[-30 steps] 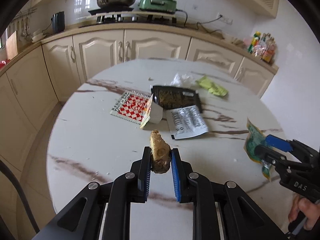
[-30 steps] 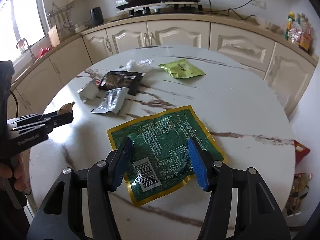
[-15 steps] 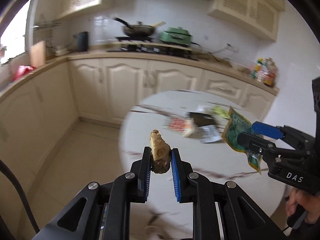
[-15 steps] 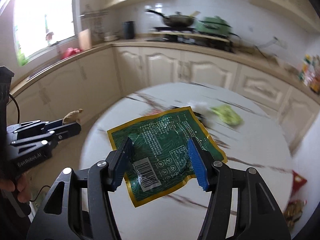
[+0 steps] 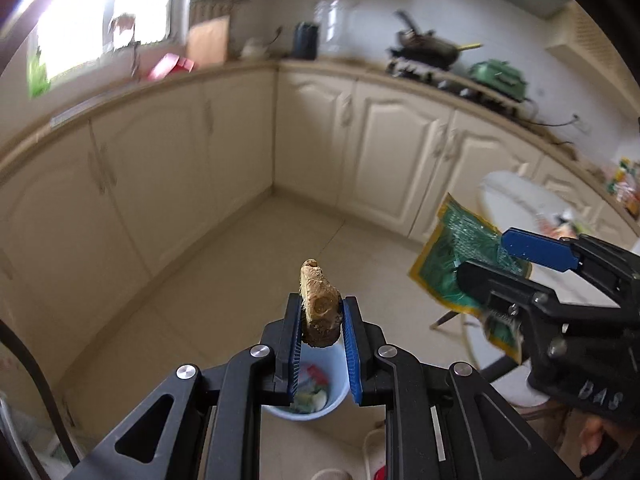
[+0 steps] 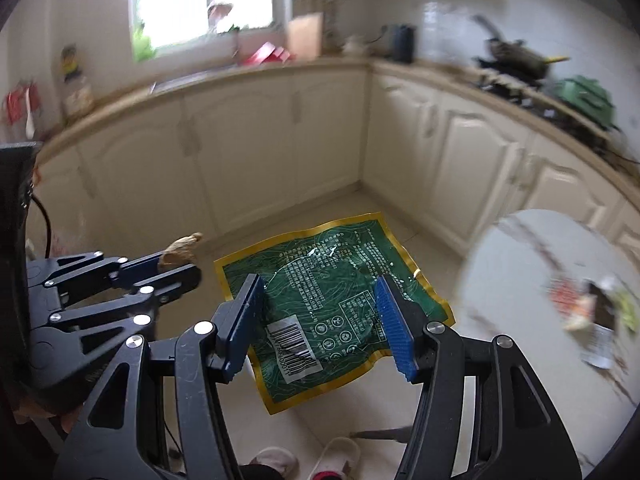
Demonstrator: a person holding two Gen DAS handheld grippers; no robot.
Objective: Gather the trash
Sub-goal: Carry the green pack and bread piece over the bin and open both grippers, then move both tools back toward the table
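Green foil wrapper point(image 6: 332, 300) is pinched in the right hand-held gripper point(image 6: 320, 328), the brown food scrap point(image 5: 319, 312) in the left hand-held gripper point(image 5: 320, 344), above the blue bin point(image 5: 316, 392). I fear the light wrapper flutters past the bin when dropped.

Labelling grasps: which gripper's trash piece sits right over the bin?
The left gripper, shut on the brown food scrap directly above the blue bin. The right gripper holds the green wrapper over bare floor.

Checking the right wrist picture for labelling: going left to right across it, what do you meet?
Left gripper holding a brown food scrap → green foil packet in the right gripper → round marble table with litter.
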